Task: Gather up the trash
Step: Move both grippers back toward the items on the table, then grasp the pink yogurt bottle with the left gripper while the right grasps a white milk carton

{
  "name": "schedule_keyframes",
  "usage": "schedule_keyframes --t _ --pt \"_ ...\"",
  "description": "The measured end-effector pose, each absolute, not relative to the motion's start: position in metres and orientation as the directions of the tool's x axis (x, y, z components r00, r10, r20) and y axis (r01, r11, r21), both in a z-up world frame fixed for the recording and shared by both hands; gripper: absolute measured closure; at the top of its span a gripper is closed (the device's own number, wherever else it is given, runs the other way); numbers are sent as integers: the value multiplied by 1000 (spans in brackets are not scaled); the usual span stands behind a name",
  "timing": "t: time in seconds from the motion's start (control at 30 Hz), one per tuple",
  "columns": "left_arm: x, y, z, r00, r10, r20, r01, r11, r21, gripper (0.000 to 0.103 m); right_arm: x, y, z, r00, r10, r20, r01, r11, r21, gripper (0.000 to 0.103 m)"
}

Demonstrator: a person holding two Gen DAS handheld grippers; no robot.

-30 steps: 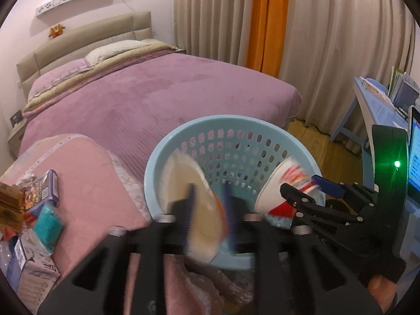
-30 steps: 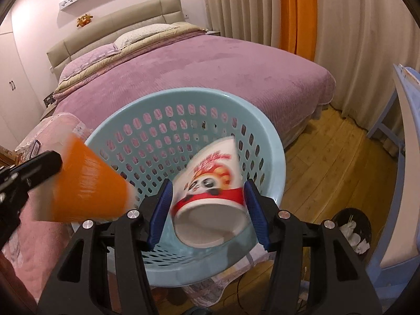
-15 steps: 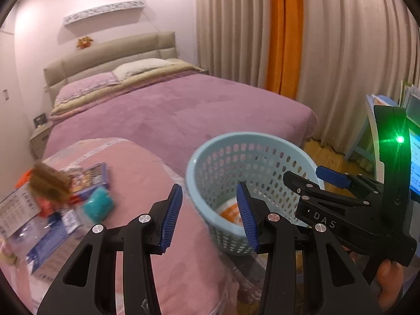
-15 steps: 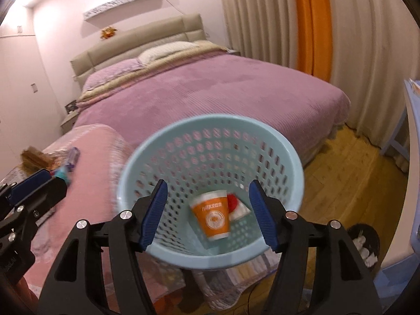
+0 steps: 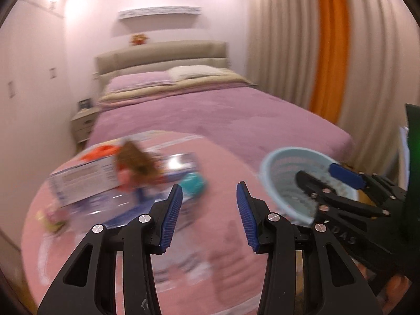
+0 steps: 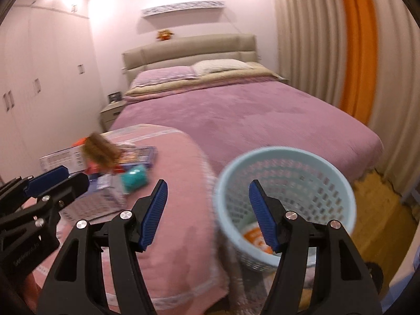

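My basket (image 6: 286, 173) stands just right of the pink tabletop (image 6: 178, 210), and in it lies an orange cup (image 6: 253, 237) whose white print is too blurred to read. Both my left tool (image 5: 207, 219) and right tool (image 6: 207, 212) gape wide, holding nothing. More trash (image 6: 105, 168), boxes and a teal packet, lies left of the basket on the tabletop, with labels smeared past reading.

blur: litter pile (image 5: 126, 176) smeared, items unreadable | hidden: orange cup (image 6: 253, 237) partly behind right gripper (image 6: 207, 212), perhaps more beneath
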State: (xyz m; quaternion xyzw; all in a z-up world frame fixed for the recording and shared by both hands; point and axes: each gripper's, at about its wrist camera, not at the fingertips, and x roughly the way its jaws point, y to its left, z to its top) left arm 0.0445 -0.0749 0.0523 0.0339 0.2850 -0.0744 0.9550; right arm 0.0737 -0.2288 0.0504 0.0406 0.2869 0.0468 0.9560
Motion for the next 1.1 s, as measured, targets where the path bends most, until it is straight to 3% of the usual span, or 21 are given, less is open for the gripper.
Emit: schedule_keyframes --t 0.2,0.27,0.33,0.53,0.6,0.83,1.1 --pt "27 -2 49 812 13 -583 -14 1000 3 58 79 -174 52 810 204 -549 -166 979 119 41" --pt "20 27 47 812 42 -583 -60 998 -12 46 83 -155 50 798 226 -558 -187 974 128 37" --pt "16 64 46 812 80 -578 -111 994 -19 39 86 -133 46 784 249 -568 -210 968 134 26" --pt "29 162 36 775 134 -617 -196 980 -33 34 103 -72 31 758 225 -612 -221 972 84 18" --pt "45 185 32 775 94 -625 -169 984 -62 30 113 -57 30 750 222 -623 -214 973 90 17" --pt "106 223 16 717 -100 -689 -10 988 -155 29 133 -9 28 735 174 -655 -205 978 29 17" --pt "148 218 -13 614 -155 -774 80 988 -134 33 144 12 9 707 22 -707 -162 978 -131 17"
